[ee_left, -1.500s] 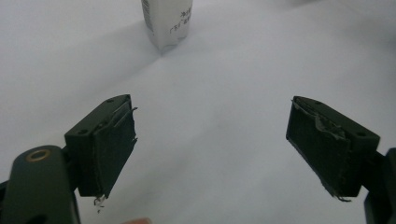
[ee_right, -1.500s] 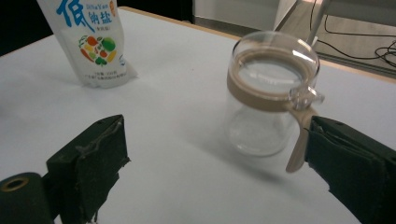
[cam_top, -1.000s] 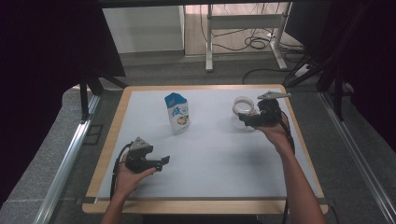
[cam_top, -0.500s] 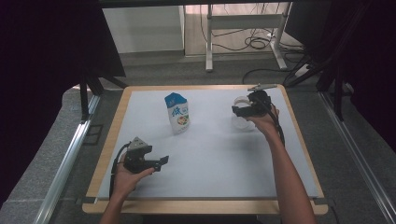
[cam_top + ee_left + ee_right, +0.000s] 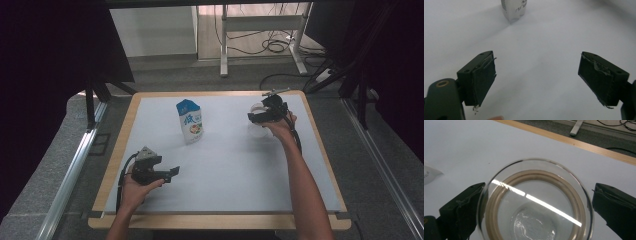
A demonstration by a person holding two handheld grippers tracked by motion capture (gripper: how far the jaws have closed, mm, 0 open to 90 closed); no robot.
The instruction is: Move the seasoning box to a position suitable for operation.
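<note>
A clear round glass jar (image 5: pixel 535 202) stands upright at the far right of the white tabletop (image 5: pixel 225 165). The right gripper (image 5: pixel 261 117) straddles it, fingers (image 5: pixel 461 212) wide, seemingly ready to grasp. The left gripper (image 5: pixel 167 173) rests near, fingers (image 5: pixel 482 77) wide, facing a blue-topped white carton (image 5: pixel 189 121).

Wood-edged table (image 5: pixel 320 150) with white top, grey carpet floor (image 5: pixel 55 165) around it, dark curtains (image 5: pixel 45 60) left and right, far metal desk frame (image 5: pixel 260 30) with black cables (image 5: pixel 277 46), pale far wall (image 5: pixel 150 30)
</note>
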